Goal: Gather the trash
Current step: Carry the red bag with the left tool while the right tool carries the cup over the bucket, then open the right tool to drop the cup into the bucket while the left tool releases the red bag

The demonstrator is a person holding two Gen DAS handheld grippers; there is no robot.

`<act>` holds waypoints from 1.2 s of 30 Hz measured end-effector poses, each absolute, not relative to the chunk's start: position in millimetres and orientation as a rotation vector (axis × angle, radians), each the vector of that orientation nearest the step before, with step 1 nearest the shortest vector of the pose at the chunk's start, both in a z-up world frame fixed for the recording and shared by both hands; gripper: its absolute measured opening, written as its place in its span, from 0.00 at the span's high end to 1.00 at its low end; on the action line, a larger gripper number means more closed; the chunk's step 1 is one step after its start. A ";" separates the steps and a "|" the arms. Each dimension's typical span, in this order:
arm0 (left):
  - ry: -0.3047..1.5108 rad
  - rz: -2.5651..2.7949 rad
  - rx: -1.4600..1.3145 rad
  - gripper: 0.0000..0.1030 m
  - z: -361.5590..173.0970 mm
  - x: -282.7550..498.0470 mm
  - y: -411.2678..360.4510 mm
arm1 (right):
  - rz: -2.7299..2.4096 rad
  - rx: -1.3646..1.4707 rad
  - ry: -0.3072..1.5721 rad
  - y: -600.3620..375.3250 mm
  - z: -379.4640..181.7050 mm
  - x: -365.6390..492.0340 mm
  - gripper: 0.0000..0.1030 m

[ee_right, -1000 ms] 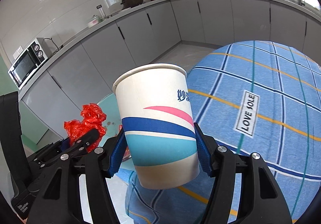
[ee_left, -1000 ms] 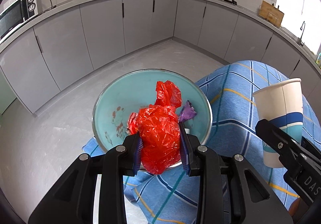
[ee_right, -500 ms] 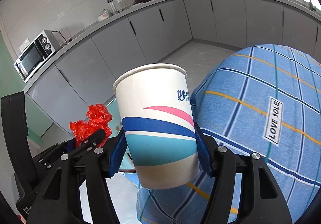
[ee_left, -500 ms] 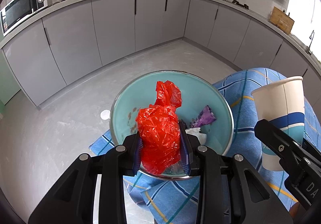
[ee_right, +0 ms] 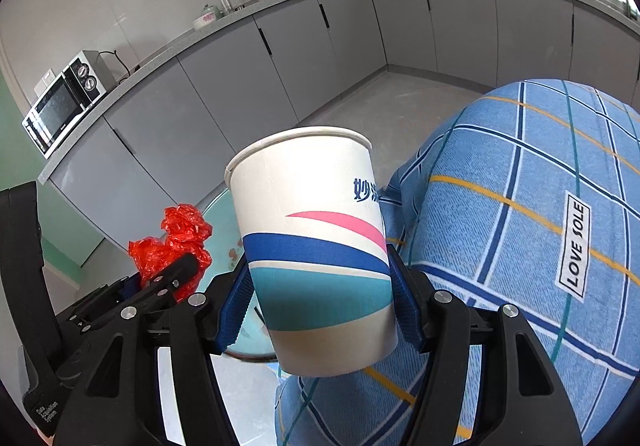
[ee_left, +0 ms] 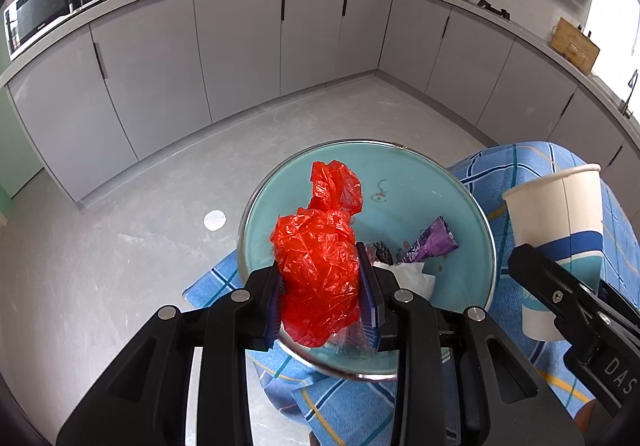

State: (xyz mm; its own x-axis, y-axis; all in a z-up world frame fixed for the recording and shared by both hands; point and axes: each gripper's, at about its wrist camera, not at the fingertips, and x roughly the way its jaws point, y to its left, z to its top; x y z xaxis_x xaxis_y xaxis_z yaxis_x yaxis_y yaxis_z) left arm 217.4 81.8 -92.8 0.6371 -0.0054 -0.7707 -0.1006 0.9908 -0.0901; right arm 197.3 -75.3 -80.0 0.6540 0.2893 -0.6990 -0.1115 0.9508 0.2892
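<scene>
My left gripper [ee_left: 322, 298] is shut on a crumpled red plastic bag [ee_left: 316, 262] and holds it over a teal bin [ee_left: 400, 182] with a metal rim. In the bin lie a purple wrapper [ee_left: 434, 242] and white crumpled paper [ee_left: 412, 276]. My right gripper [ee_right: 320, 306] is shut on a white paper cup [ee_right: 316, 246] with blue, teal and pink stripes, held upright to the right of the bin. The cup [ee_left: 560, 230] also shows in the left wrist view, and the red bag [ee_right: 176, 242] shows in the right wrist view.
A table with a blue checked cloth [ee_right: 520, 206] lies to the right, beside the bin. Grey kitchen cabinets [ee_left: 240, 46] run along the far walls, with a microwave [ee_left: 48, 2] on the counter. A small white spot [ee_left: 215, 220] lies on the grey floor.
Both grippers have moved left with their loads. The bin now sits more to the right in the left wrist view, and the purple wrapper and white paper show more.
</scene>
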 end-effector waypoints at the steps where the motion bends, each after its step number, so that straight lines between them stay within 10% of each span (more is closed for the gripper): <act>1: 0.881 0.050 -0.129 0.69 -93.0 219.6 80.8 | 0.227 0.228 0.827 -75.1 -80.3 199.6 0.39; 36: 0.962 0.029 -0.061 0.69 -127.3 270.8 66.9 | 0.209 0.255 0.952 -57.6 -112.5 270.9 0.38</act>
State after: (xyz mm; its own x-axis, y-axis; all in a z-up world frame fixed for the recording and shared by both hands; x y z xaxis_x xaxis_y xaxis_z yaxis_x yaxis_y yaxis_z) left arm 270.8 66.9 -127.3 0.5714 -0.0022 -0.8206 -0.0516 0.9979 -0.0386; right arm 270.9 -57.6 -112.5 0.5640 0.2869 -0.7743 -0.0644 0.9501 0.3052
